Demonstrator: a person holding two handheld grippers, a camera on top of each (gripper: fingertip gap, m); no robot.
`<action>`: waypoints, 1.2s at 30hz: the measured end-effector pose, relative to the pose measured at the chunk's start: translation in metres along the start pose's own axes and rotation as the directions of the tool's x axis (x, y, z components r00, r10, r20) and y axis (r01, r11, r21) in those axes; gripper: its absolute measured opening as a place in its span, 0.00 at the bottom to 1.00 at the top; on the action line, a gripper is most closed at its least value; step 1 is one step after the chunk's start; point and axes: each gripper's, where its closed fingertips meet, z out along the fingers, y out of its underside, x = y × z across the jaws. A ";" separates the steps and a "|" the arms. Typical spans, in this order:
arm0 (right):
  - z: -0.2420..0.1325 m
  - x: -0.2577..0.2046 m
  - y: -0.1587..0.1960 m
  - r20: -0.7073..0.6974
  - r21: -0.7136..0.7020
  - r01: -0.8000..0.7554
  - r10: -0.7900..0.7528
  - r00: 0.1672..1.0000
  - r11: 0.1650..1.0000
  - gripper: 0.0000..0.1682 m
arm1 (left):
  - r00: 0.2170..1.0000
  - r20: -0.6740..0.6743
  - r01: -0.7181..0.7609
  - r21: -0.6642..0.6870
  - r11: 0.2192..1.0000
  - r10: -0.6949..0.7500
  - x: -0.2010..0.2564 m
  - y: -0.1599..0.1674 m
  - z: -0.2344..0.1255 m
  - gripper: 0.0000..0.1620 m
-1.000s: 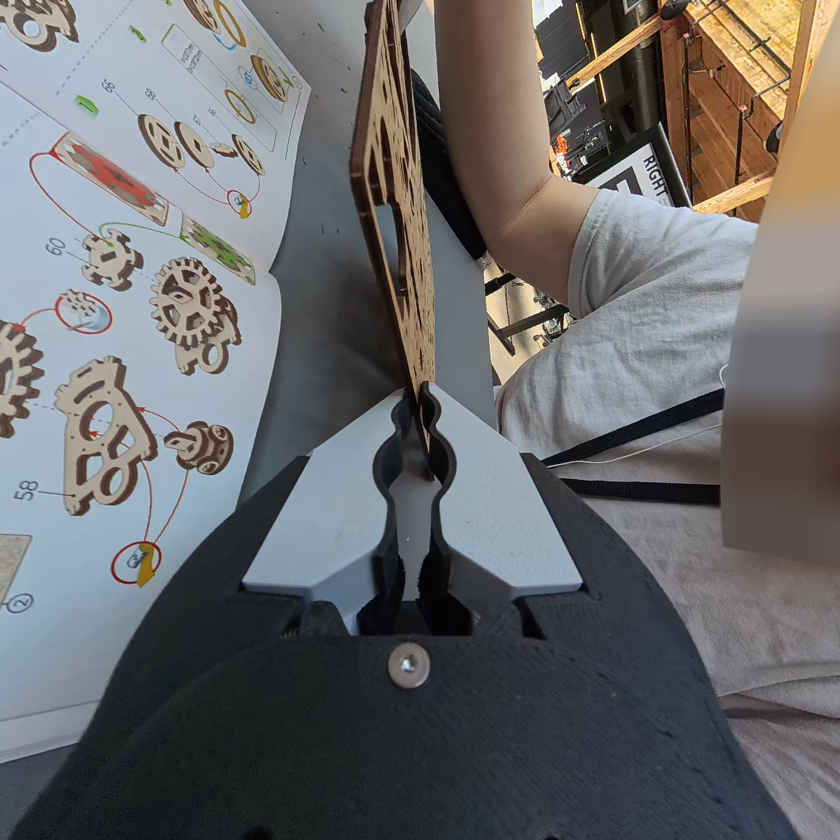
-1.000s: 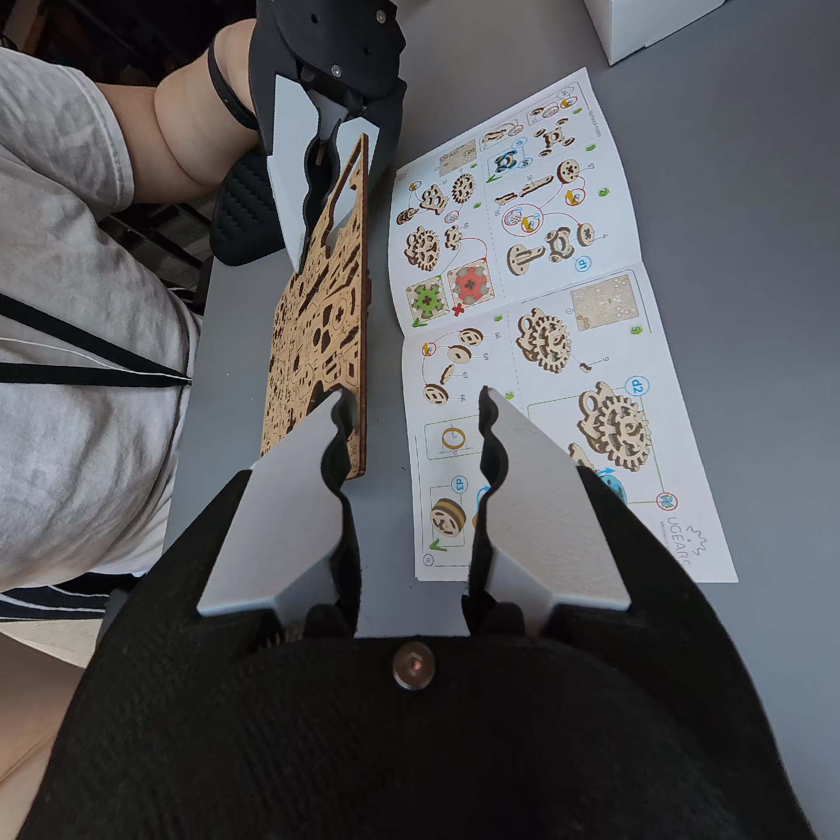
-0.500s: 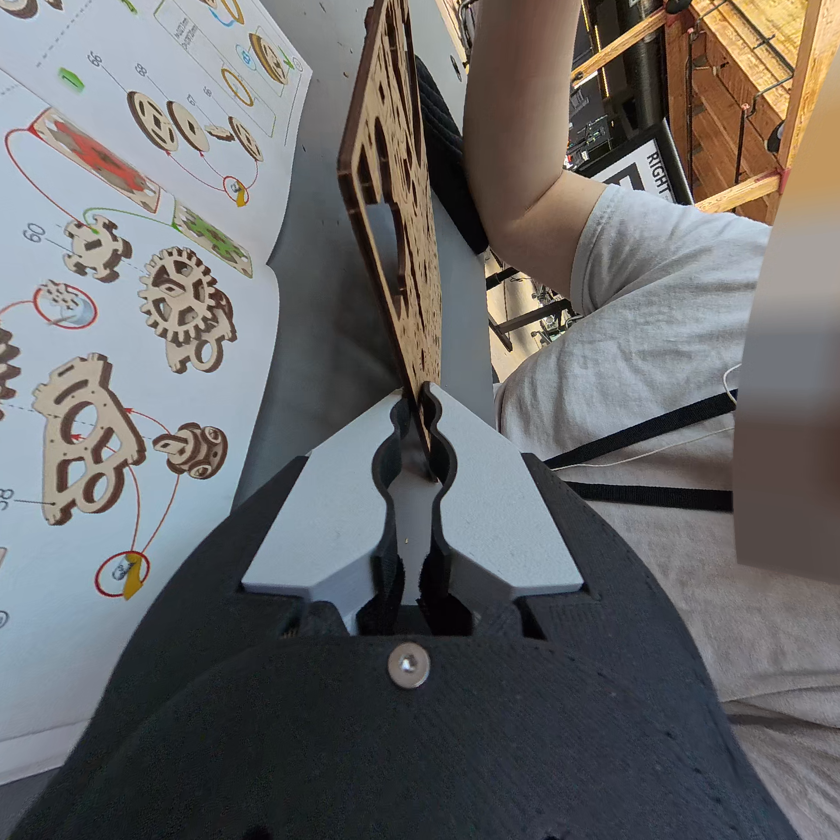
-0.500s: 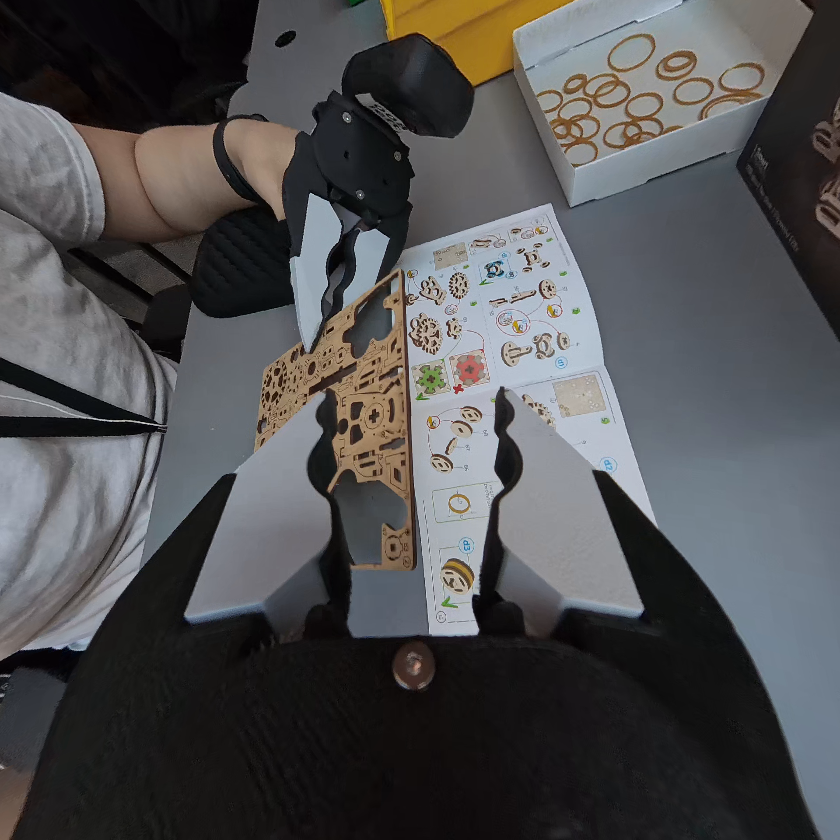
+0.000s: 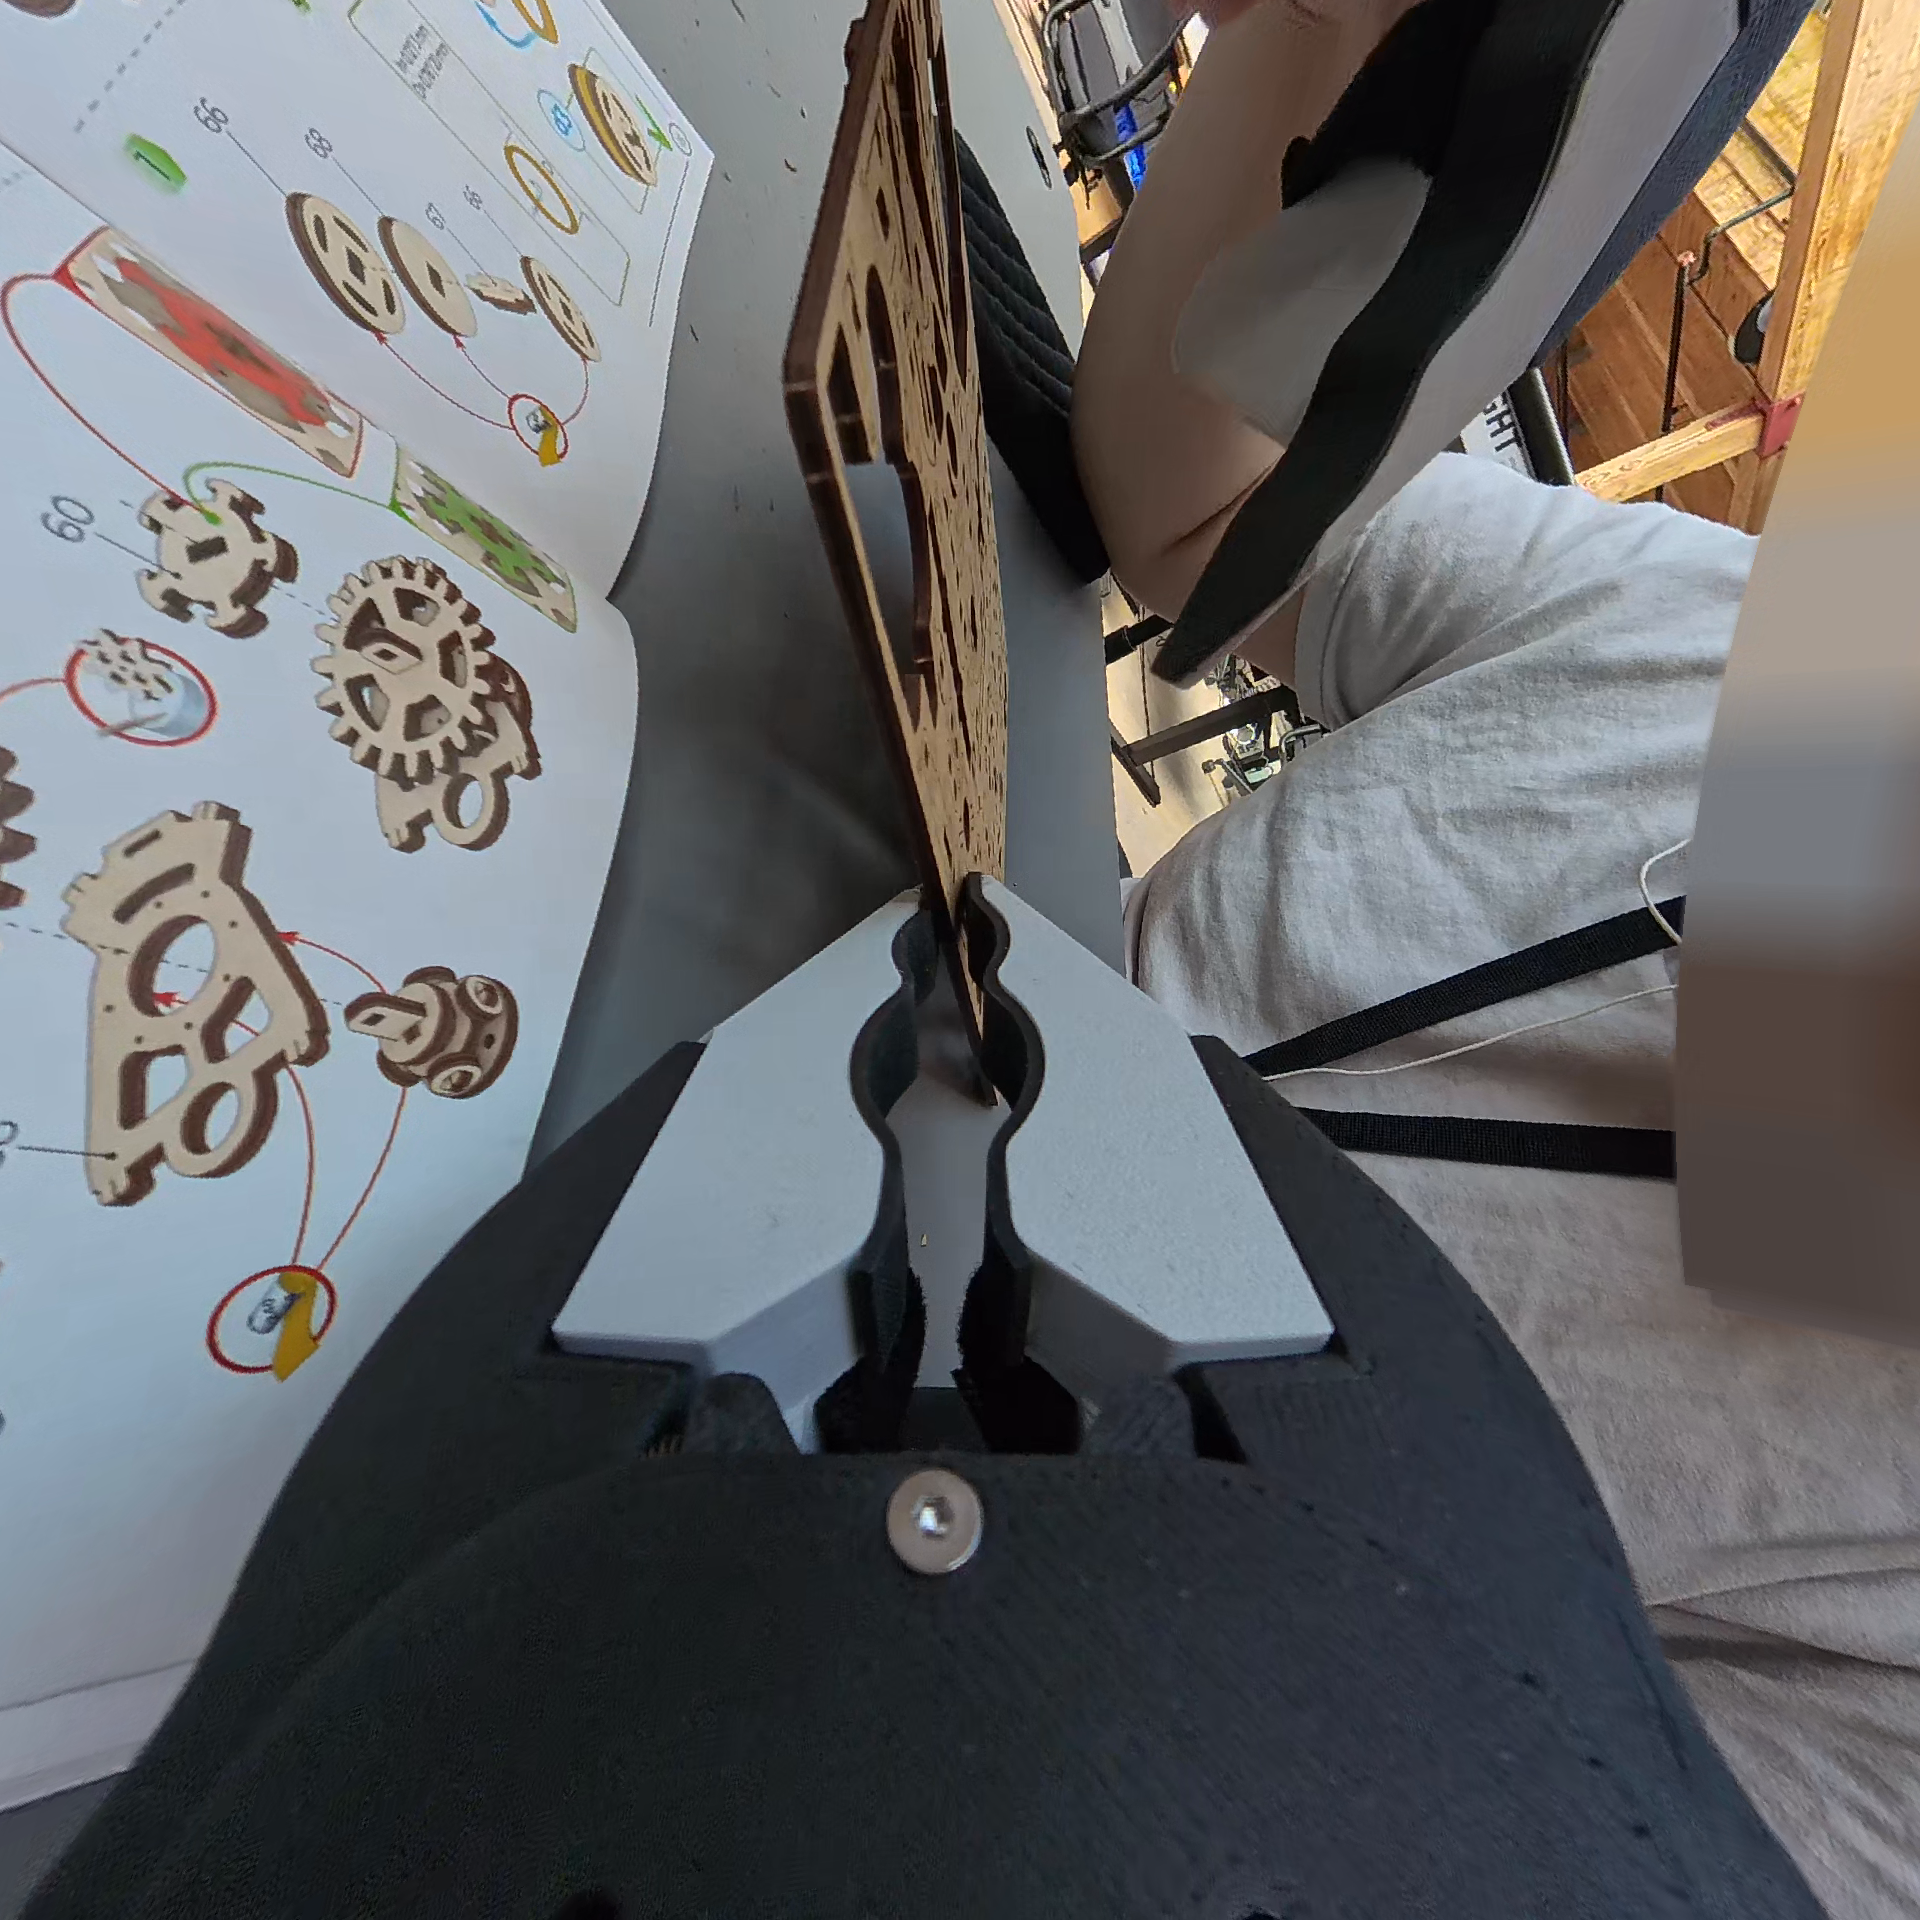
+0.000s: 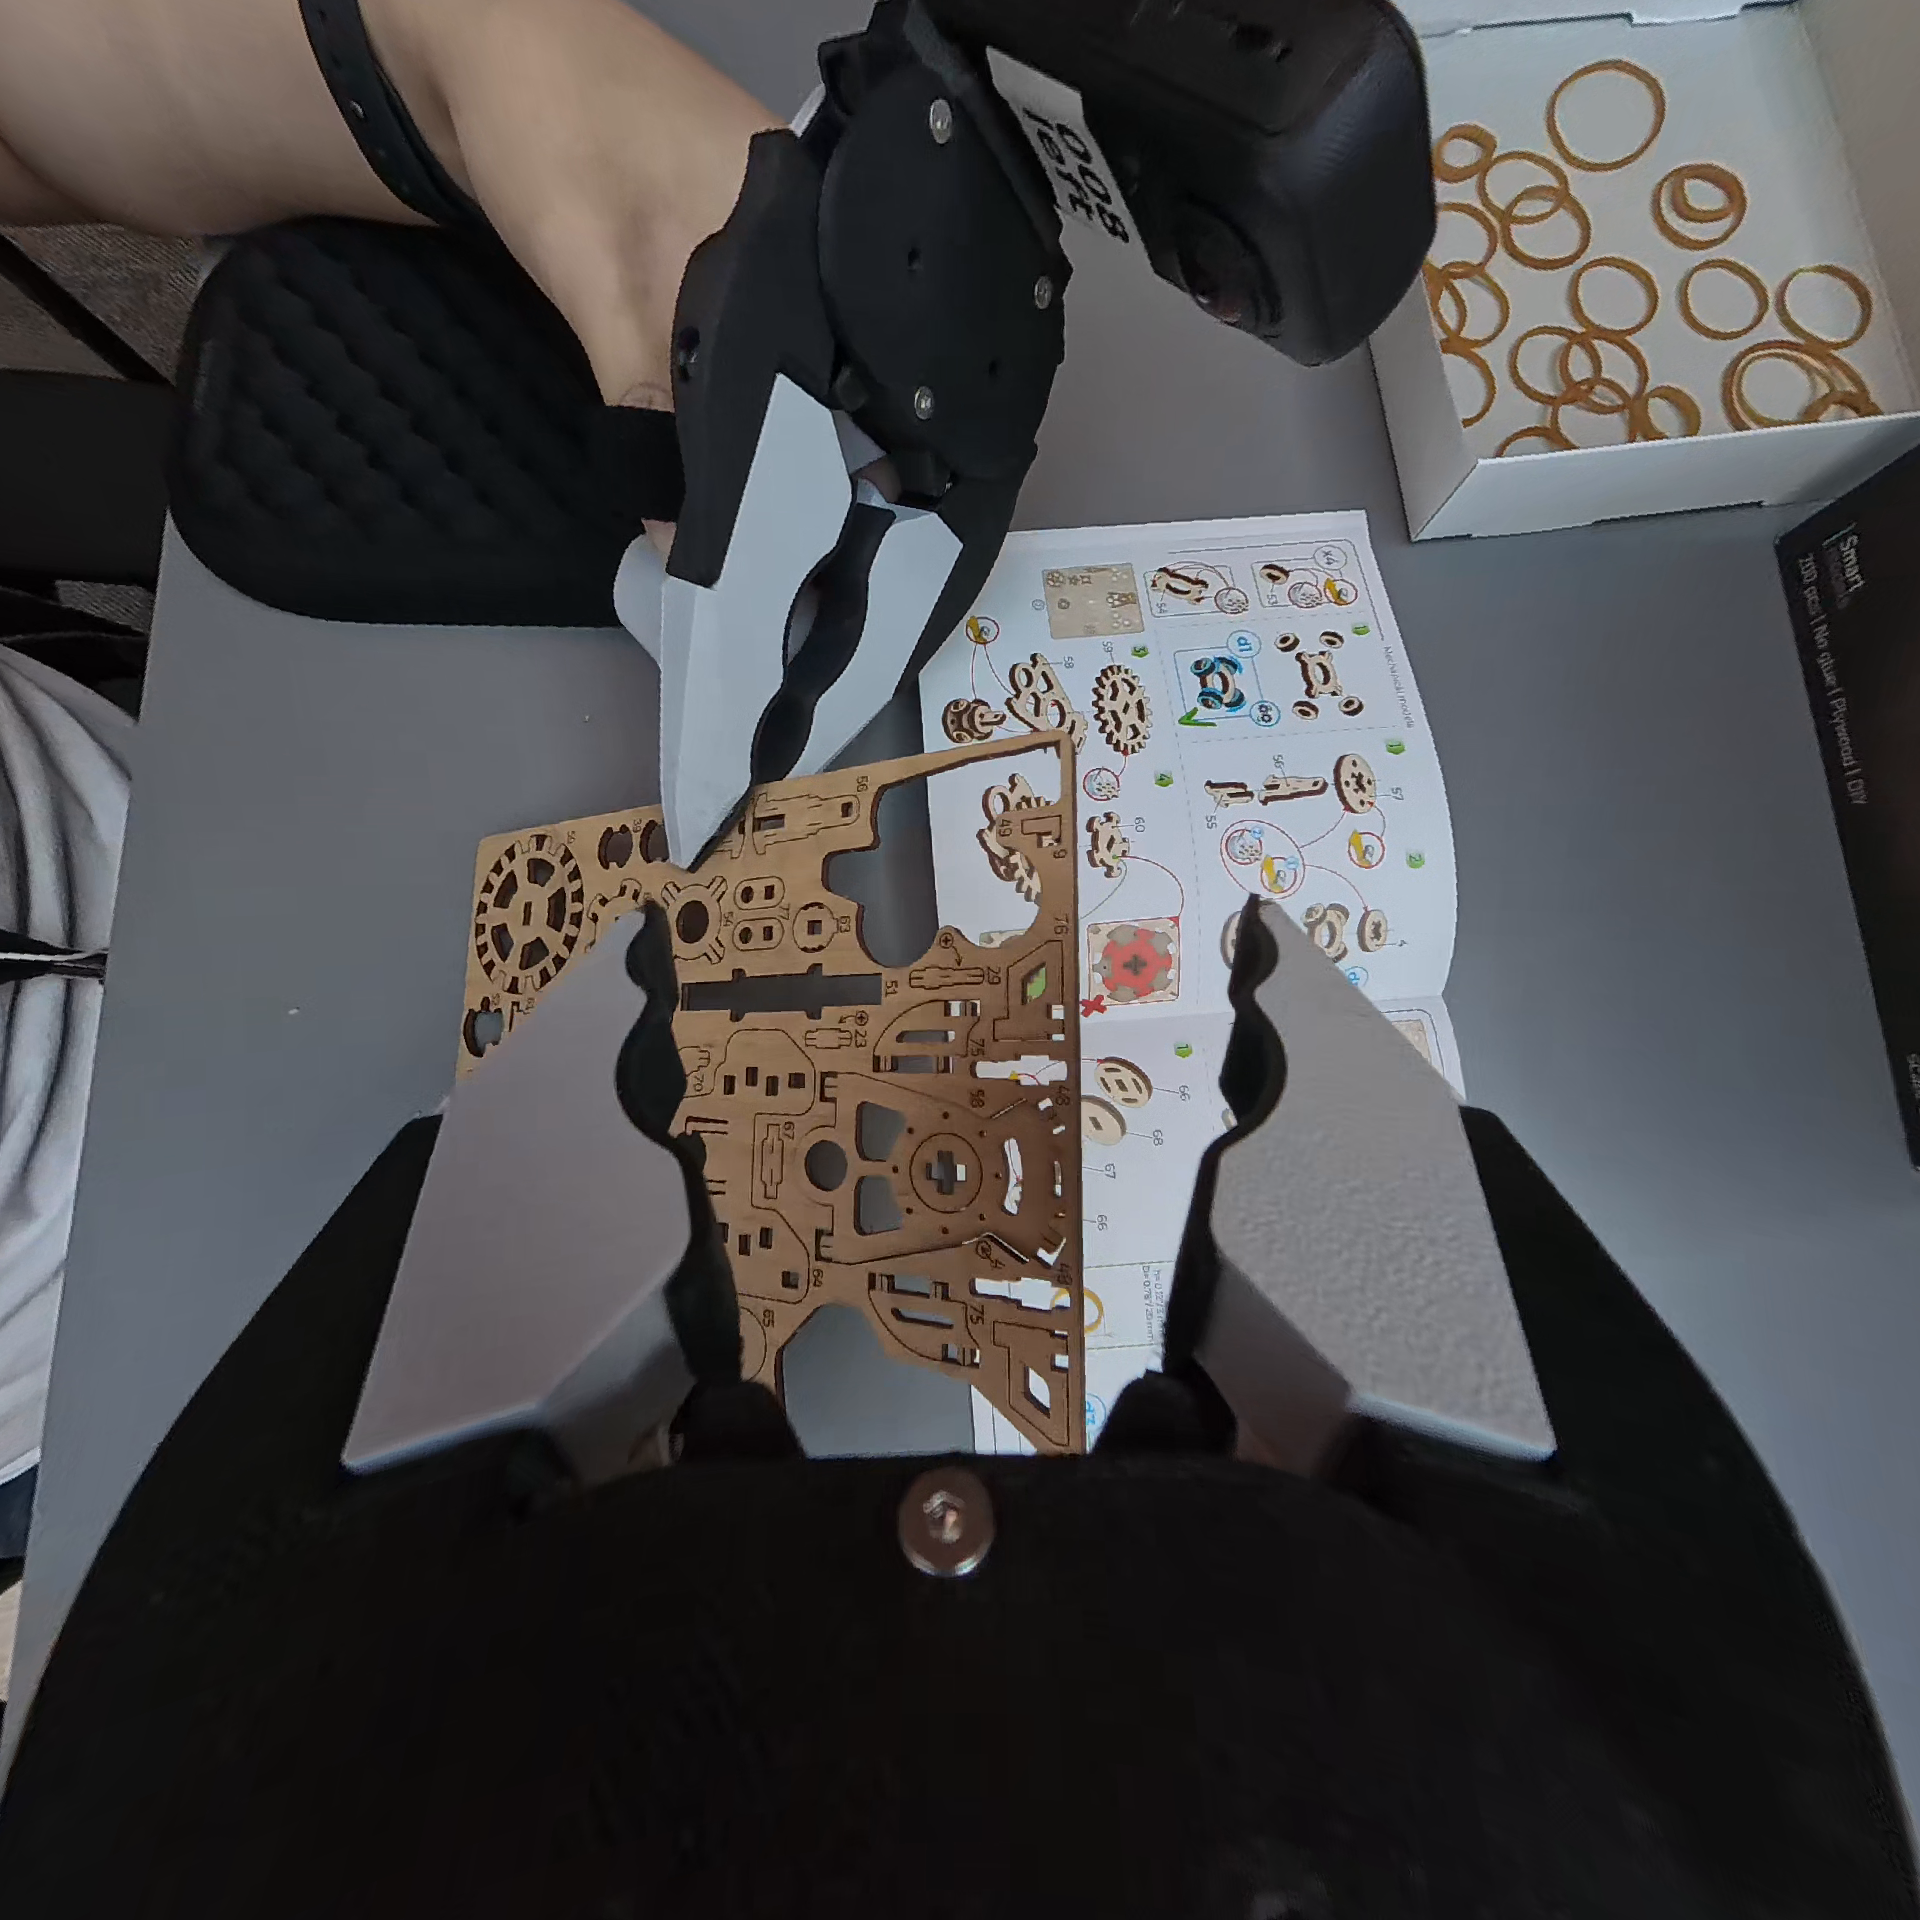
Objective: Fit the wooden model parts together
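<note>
A laser-cut wooden parts sheet [image 6: 883,1122] with gears and frame pieces hangs above the grey table. My left gripper [image 5: 951,904] is shut on the sheet's edge [image 5: 935,582], holding it edge-on in the left wrist view. In the right wrist view the left gripper [image 6: 717,821] clamps the sheet's far edge. My right gripper [image 6: 945,935] is open, directly above the sheet, with the sheet showing between its fingers; it also shows in the left wrist view [image 5: 1382,291] at the upper right.
A printed instruction sheet [image 6: 1268,790] lies on the grey table [image 6: 312,831] to the right. A white box [image 6: 1662,478] of rubber rings stands at the back right, beside a dark box [image 6: 1860,769]. A black padded rest [image 6: 395,436] lies at the table's left edge.
My right gripper has risen and moved over the wooden sheet, which now shows face-on beneath it. My left gripper stays shut on the sheet and has tilted it up.
</note>
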 end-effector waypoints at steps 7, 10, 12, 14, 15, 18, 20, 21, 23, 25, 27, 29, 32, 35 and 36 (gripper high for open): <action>0.023 0.008 0.011 -0.109 -0.102 0.041 -0.052 0.993 0.994 0.78 | 1.000 -0.002 0.007 0.002 1.000 -0.007 0.000 0.000 0.000 0.01; 0.029 0.009 0.016 -0.132 -0.142 0.045 -0.064 0.989 0.989 0.81 | 1.000 -0.006 0.020 0.003 1.000 -0.020 -0.001 0.000 0.000 0.01; 0.032 0.014 0.018 -0.172 -0.162 0.057 -0.085 0.981 0.985 0.83 | 0.999 -0.006 0.032 0.006 0.999 -0.032 -0.002 0.000 0.000 0.01; 0.035 0.013 0.019 -0.181 -0.183 0.069 -0.102 0.978 0.981 0.84 | 0.999 -0.008 0.044 0.010 0.999 -0.044 -0.003 -0.001 0.000 0.01; 0.036 0.012 0.020 -0.178 -0.191 0.074 -0.109 0.978 0.979 0.84 | 0.999 -0.009 0.048 0.010 0.999 -0.048 -0.003 -0.001 -0.001 0.01; 0.036 0.015 0.021 -0.212 -0.210 0.083 -0.128 0.969 0.974 0.86 | 0.998 -0.012 0.060 0.010 0.998 -0.060 -0.004 -0.001 0.000 0.01; 0.035 0.016 0.019 -0.235 -0.217 0.106 -0.157 0.959 0.970 0.86 | 0.998 -0.016 0.063 0.011 0.998 -0.062 -0.003 -0.001 -0.001 0.01; 0.034 0.017 0.018 -0.251 -0.226 0.118 -0.175 0.952 0.967 0.87 | 0.998 -0.018 0.065 0.012 0.998 -0.065 -0.003 -0.001 -0.001 0.01; 0.033 0.019 0.016 -0.290 -0.247 0.134 -0.205 0.935 0.960 0.88 | 0.997 -0.026 0.075 0.018 0.997 -0.075 -0.004 -0.001 -0.001 0.02; 0.032 0.020 0.014 -0.313 -0.261 0.145 -0.226 0.922 0.954 0.87 | 0.995 -0.041 0.094 0.021 0.995 -0.093 -0.004 -0.002 -0.002 0.02; 0.032 0.019 0.013 -0.326 -0.266 0.149 -0.234 0.916 0.952 0.86 | 0.993 -0.053 0.110 0.021 0.994 -0.109 -0.004 -0.002 -0.003 0.01; 0.032 0.018 0.012 -0.338 -0.270 0.154 -0.244 0.909 0.951 0.86 | 0.992 -0.050 0.115 0.021 0.993 -0.114 -0.005 -0.001 -0.003 0.01; 0.034 0.019 0.014 -0.363 -0.281 0.144 -0.244 0.899 0.949 0.85 | 0.991 -0.030 0.132 0.016 0.991 -0.132 -0.009 0.000 -0.003 0.01; 0.035 0.018 0.016 -0.377 -0.284 0.130 -0.235 0.896 0.950 0.85 | 0.988 -0.023 0.150 0.010 0.989 -0.150 -0.012 0.001 -0.003 0.01; 0.035 0.018 0.016 -0.386 -0.277 0.122 -0.226 0.894 0.953 0.85 | 0.988 -0.024 0.151 0.012 0.988 -0.150 -0.011 0.001 -0.003 0.01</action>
